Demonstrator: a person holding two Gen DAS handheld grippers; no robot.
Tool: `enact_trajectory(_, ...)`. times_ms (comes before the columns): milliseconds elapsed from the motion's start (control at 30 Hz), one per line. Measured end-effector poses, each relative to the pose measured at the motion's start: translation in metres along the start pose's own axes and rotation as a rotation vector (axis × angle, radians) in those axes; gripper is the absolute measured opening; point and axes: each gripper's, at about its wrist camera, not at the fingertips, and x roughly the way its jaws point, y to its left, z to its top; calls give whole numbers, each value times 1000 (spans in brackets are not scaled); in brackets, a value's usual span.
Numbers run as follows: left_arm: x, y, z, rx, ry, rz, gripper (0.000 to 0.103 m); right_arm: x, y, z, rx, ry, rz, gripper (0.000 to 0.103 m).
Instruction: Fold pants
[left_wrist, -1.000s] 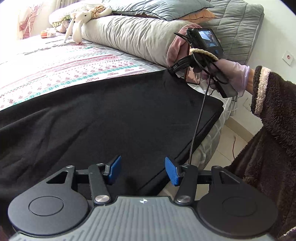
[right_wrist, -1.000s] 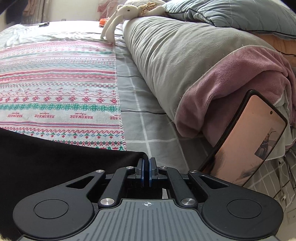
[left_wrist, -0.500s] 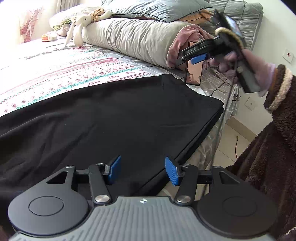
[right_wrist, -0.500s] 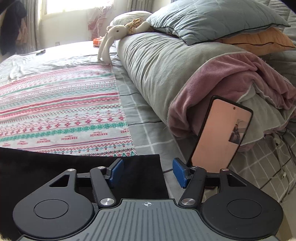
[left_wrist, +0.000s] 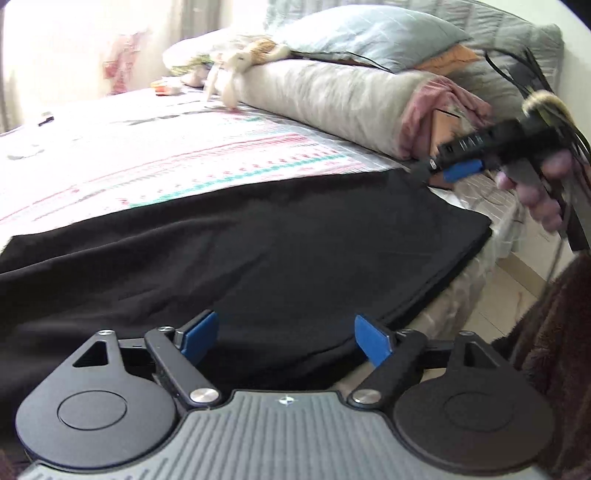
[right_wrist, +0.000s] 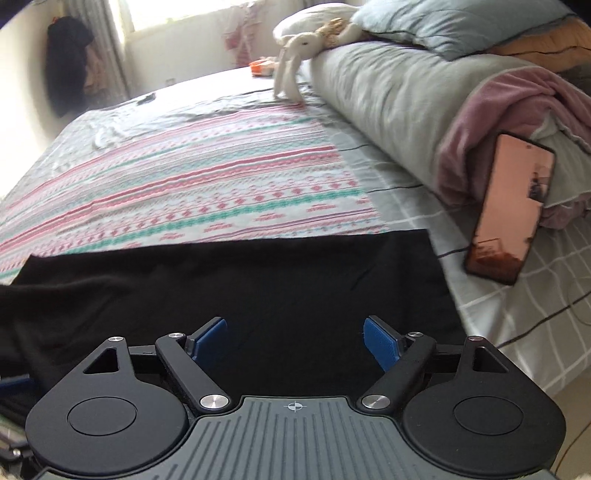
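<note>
Black pants (left_wrist: 258, 251) lie spread flat across the near side of the bed, one edge hanging at the bed's corner. My left gripper (left_wrist: 284, 338) hovers over the near edge of the pants, its jaws opening wide with nothing pressed between the blue pads. In the right wrist view the pants (right_wrist: 258, 288) fill the foreground, and my right gripper (right_wrist: 295, 341) hangs above them, jaws opening, holding nothing. The left wrist view also shows the right gripper (left_wrist: 461, 168) from the side, in a hand at the pants' far right corner.
A striped patterned blanket (right_wrist: 177, 192) covers the bed beyond the pants. A phone (right_wrist: 509, 210) leans against a pink blanket (right_wrist: 491, 110) and rolled grey duvet (right_wrist: 388, 85). A plush rabbit (right_wrist: 295, 62) and pillows lie at the headboard. Floor (left_wrist: 517, 291) shows past the bed's corner.
My right gripper let go of the pants' corner, opened wide and pulled back and upward. My left gripper's jaws spread wider and it drew back a little.
</note>
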Motion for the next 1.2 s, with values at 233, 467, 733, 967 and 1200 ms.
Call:
enact_trajectory(233, -25, 46, -10, -106, -22, 218, 102, 14, 65, -19, -134, -4, 92, 90)
enact_trajectory(467, -55, 107, -28, -335, -4, 398, 102, 37, 119, -36, -265, 55, 127, 90)
enact_trajectory(733, -84, 161, -49, -558, 7, 616, 102, 36, 190, -64, -495, -7, 241, 90)
enact_trajectory(967, -119, 210, -76, -819, -68, 811, 90, 31, 240, -98, -701, -42, 359, 90)
enact_trajectory(1200, -146, 233, -103, -1050, -127, 876, 50, 27, 253, -107, -733, -90, 423, 88)
